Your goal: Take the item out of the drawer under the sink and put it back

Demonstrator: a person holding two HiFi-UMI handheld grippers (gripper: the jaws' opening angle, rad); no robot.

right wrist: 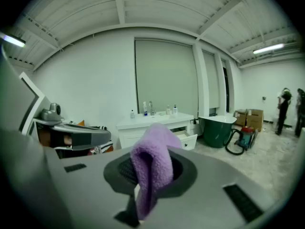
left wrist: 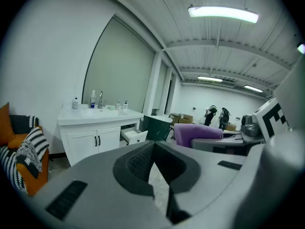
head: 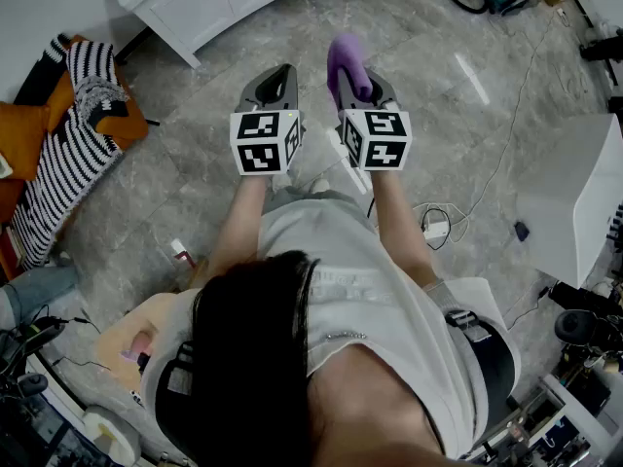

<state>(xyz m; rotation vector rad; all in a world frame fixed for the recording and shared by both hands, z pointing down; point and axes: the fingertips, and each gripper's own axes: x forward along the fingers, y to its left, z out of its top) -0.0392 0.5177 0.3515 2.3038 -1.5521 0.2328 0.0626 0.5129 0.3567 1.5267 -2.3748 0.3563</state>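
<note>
A purple cloth hangs pinched in my right gripper, which is shut on it; in the right gripper view the cloth bulges up between the jaws of the right gripper. My left gripper is held level beside it, shut with nothing in it. Far ahead stands the white sink cabinet, its right-hand drawer pulled open. From the right gripper view the same cabinet and drawer show. Both grippers are well away from the drawer.
A dark green tub and a vacuum cleaner stand right of the cabinet. A sofa with orange cushions and a striped blanket is at the left. Cables and a power strip lie on the floor. People stand far back.
</note>
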